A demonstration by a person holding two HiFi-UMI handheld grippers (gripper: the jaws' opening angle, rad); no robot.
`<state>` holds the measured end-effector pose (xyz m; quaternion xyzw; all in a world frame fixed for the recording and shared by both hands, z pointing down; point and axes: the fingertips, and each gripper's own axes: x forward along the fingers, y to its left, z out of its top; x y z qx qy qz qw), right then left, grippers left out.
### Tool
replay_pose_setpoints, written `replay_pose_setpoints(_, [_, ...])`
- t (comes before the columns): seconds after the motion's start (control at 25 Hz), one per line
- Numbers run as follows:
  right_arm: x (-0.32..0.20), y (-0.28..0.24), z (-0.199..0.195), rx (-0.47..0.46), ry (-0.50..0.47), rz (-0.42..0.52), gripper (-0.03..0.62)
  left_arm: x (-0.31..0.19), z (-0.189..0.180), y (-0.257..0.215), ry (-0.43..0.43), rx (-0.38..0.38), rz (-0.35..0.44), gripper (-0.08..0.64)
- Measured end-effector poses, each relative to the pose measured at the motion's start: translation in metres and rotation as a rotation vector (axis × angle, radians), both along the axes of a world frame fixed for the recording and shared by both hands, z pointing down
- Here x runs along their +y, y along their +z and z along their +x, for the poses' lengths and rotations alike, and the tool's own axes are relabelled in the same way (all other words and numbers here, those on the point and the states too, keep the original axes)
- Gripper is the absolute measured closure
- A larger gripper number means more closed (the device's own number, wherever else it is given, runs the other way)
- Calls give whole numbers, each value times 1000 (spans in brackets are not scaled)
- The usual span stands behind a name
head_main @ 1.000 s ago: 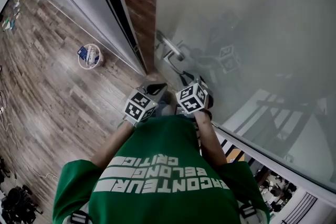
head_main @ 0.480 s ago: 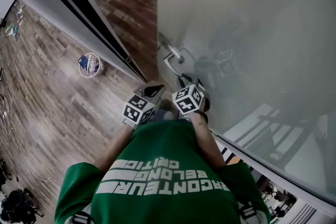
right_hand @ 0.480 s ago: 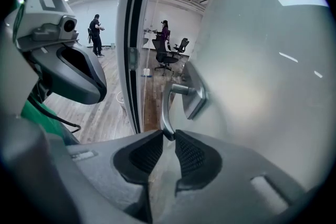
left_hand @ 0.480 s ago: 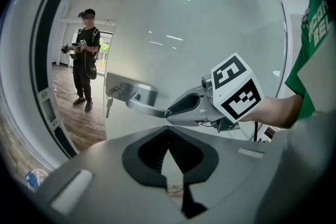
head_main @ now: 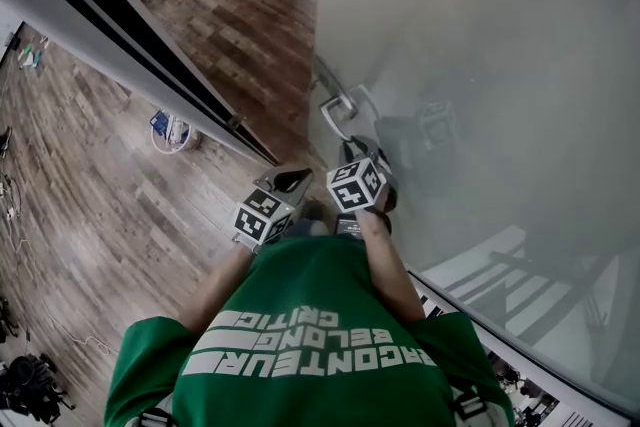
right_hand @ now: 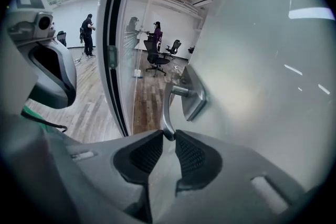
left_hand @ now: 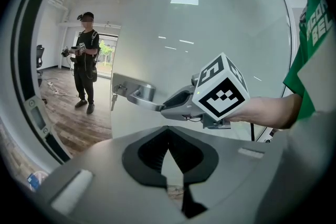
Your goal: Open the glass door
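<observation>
At the head view's centre my right gripper (right_hand: 169, 135) is clamped on the handle (right_hand: 167, 105) of the ajar glass door (head_main: 480, 65) filling the upper right, while the left gripper (left_hand: 169, 131) sits beside it with jaws together and empty, so next I'd pull steadily to swing it wider.

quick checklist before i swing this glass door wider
1. Right tool shut on the door handle: ok.
2. Left tool empty, jaws together, off the glass: ok.
3. Glass door already parted from the frame: ok.
4. Person beyond the doorway stands back from the door's edge: ok, as far as the views show.
5. Grip firm enough not to slip off the lever: cannot tell.
</observation>
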<state>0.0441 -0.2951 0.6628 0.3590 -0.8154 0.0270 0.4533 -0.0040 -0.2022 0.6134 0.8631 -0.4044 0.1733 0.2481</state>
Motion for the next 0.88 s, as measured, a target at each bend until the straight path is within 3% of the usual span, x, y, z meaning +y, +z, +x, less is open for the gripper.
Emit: replay_pose_setpoints(0.88, [-60,1,62,17,173,48,531,-30,36,-1,118,62,26,545])
